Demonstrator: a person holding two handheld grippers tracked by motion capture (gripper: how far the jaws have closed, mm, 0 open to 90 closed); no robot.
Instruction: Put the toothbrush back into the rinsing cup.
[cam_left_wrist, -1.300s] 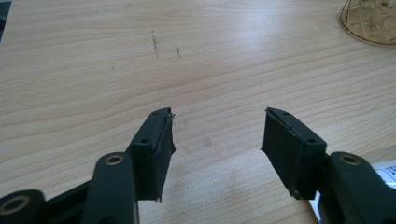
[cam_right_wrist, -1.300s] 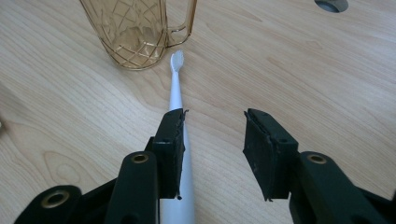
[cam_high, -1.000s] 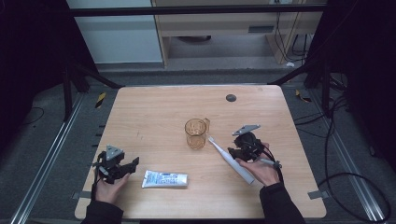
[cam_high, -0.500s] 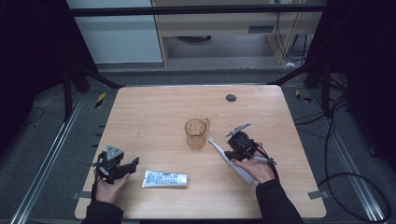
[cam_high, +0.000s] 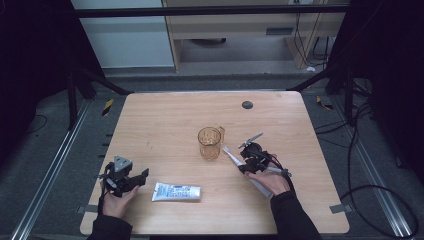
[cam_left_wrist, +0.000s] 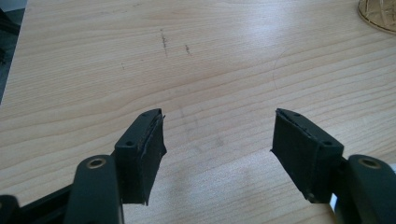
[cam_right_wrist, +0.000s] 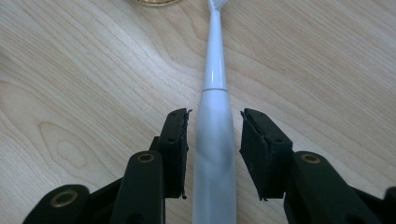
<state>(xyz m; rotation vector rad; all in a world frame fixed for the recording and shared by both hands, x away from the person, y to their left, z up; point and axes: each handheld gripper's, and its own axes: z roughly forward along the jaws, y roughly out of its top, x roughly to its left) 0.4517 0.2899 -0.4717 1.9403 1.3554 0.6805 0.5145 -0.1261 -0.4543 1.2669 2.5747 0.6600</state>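
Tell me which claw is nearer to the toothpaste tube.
Left. The left claw sits just to the left of the toothpaste tube, jaws open on bare table. The right claw is farther right, straddling the electric toothbrush near the cup.

Wooden table (cam_high: 165, 120) on dark floor (cam_high: 45, 145), pale cabinet (cam_high: 125, 40) behind.

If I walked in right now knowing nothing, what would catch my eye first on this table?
Most likely the right gripper near the table's right side, its jaws closing either side of a white electric toothbrush lying flat, with narrow gaps on both sides. Just beyond the brush tip stands an amber see-through cup at the table's middle. At the near left, a toothpaste tube lies beside the open, idle left gripper.
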